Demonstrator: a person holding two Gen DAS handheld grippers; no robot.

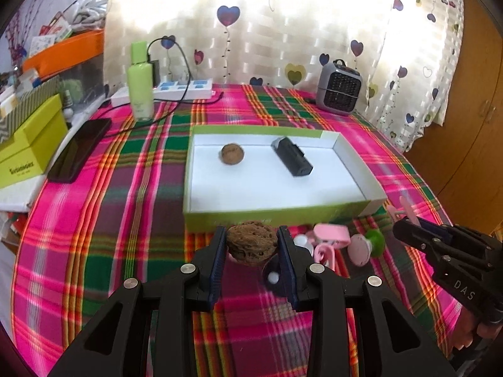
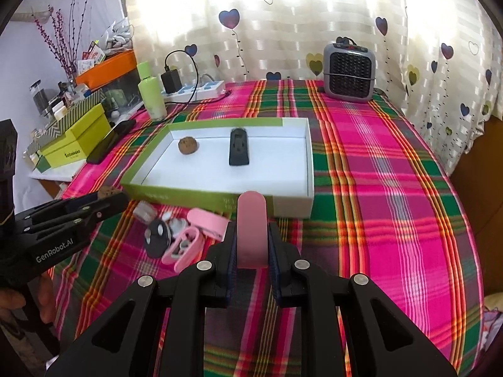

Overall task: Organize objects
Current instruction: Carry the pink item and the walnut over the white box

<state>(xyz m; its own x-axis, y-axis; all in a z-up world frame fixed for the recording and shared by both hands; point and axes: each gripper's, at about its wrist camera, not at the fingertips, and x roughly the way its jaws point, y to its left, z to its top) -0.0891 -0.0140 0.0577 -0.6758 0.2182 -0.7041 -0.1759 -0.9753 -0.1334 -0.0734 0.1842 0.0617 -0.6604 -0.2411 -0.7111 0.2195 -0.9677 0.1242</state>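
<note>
A: Left wrist view first. What sits low in the frame?
B: The left hand-held gripper [image 1: 252, 246], its pads clamped on a wrinkled brown walnut [image 1: 252, 245], just below the near green wall of the open box [image 1: 276, 216].
A: And inside the box?
B: A second walnut [image 1: 232, 154] at the upper left of its white floor, and a black device [image 1: 292, 156] lying slantwise to its right, well apart from it.
A: Anything at the right edge?
B: The right hand-held gripper [image 1: 405, 220] comes in from the lower right, closed on a thin pink piece. Pink and green bits lie on the plaid cloth [image 1: 110, 220] between the two tools.
A: Now the right wrist view.
B: The right hand-held gripper [image 2: 252, 242] is in the lower middle, fingers together on a flat pink rounded piece [image 2: 251, 229] that stands upright, its tip overlapping the box's near wall [image 2: 195, 198].
A: The left of that frame?
B: The left hand-held gripper [image 2: 110, 196] with the walnut [image 2: 108, 192] at its tip. Below it a black remote-like item [image 2: 157, 238] and an open pink case [image 2: 185, 245] lie on the cloth covering the bench.
</note>
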